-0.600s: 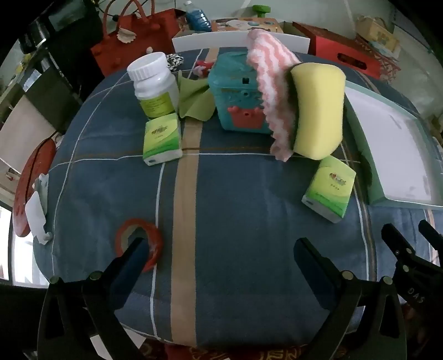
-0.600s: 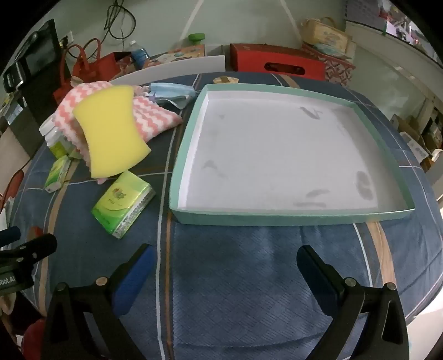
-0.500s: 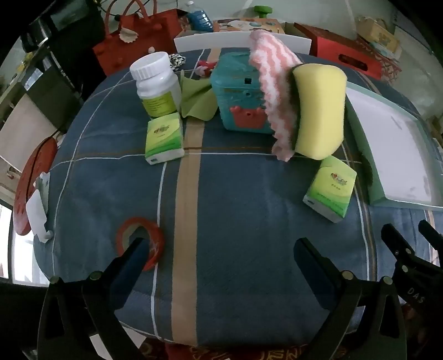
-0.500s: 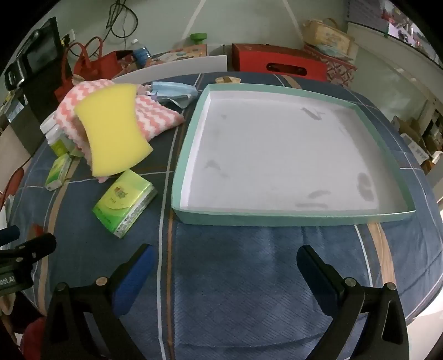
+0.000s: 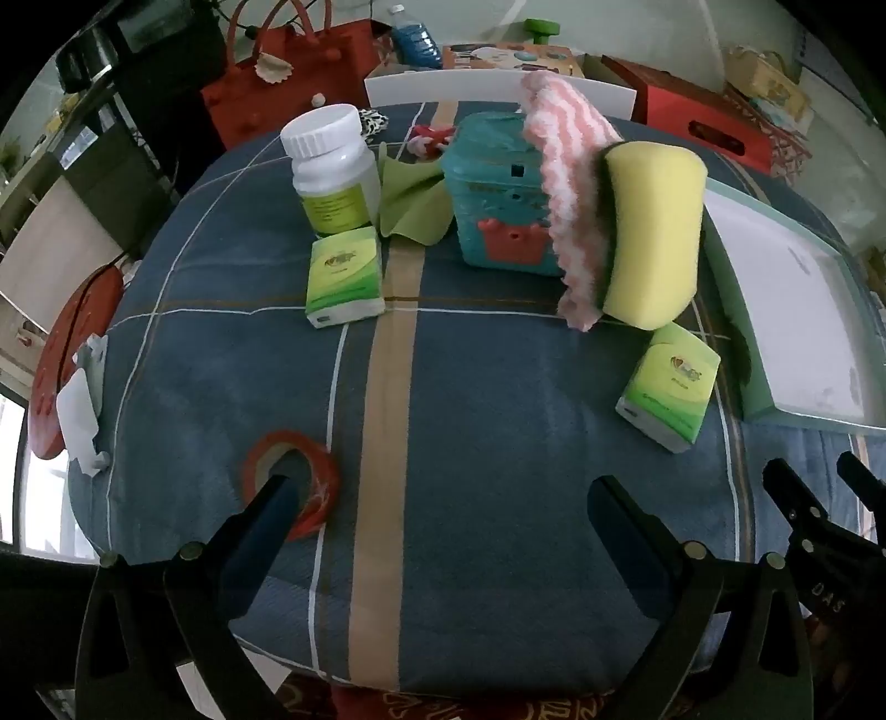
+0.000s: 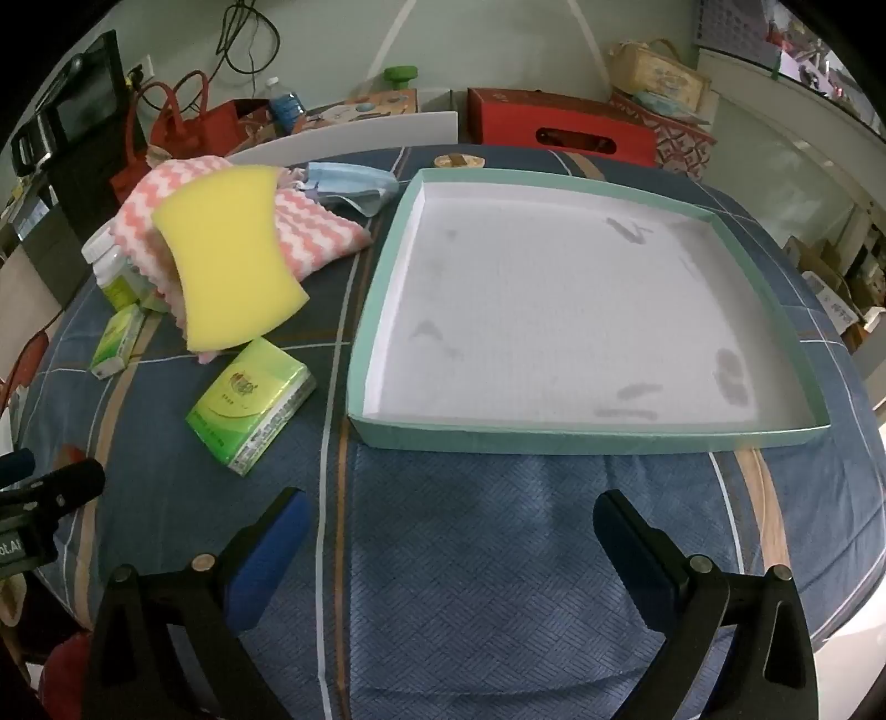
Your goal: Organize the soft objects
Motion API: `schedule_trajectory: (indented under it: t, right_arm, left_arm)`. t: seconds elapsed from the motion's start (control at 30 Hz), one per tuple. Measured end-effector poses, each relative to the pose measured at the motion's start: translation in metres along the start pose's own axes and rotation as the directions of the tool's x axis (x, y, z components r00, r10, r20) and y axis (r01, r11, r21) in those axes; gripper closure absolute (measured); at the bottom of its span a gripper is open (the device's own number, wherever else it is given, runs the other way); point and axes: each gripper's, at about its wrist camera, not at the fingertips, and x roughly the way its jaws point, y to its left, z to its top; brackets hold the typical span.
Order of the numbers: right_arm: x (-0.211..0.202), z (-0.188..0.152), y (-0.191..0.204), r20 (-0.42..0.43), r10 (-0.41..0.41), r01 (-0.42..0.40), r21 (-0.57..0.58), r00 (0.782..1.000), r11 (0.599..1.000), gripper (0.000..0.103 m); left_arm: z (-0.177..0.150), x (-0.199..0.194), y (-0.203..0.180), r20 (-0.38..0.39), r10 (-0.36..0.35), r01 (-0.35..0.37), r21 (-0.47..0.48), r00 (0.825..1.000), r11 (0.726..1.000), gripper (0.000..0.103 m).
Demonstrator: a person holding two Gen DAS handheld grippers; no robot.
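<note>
L wrist view: left gripper (image 5: 443, 498) is hovering wide open w/ nothing in it, over the tablecloth (image 5: 470, 399); yellow sponge (image 5: 653, 232) is leaning on the pink-striped cloth (image 5: 570, 183), far right, tissue pack (image 5: 667, 385) just near of it. R wrist view: right gripper (image 6: 448, 526) is also gaping, empty, near edge of the empty tray (image 6: 581, 437). Best approach, imo: take the sponge across its narrow waist, squeeze lightly, avoid snagging the cloth.

A pale wall (image 6: 498, 50) rises behind the table's blue plaid cloth (image 6: 487, 554), with red bags (image 5: 288, 94) beyond.
</note>
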Motion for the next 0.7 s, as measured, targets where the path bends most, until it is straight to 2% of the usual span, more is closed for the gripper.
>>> schedule_trajectory:
  t: [0.33,0.7]
  right_arm:
    - [-0.0013,-0.0003,-0.0009,0.001,0.005,-0.005,-0.003,1.000,1.000,0.000]
    - [-0.0012,0.0007,-0.0009,-0.001,0.008,-0.008,-0.004,1.000,1.000,0.000]
  left_arm:
    - [-0.0038,-0.0007,-0.0039,0.014,0.030,-0.030,-0.014,0.999,0.999,0.000]
    - [-0.0075,-0.0049,-0.0067,0.026,0.059,-0.060,0.021,0.998,0.998,0.000]
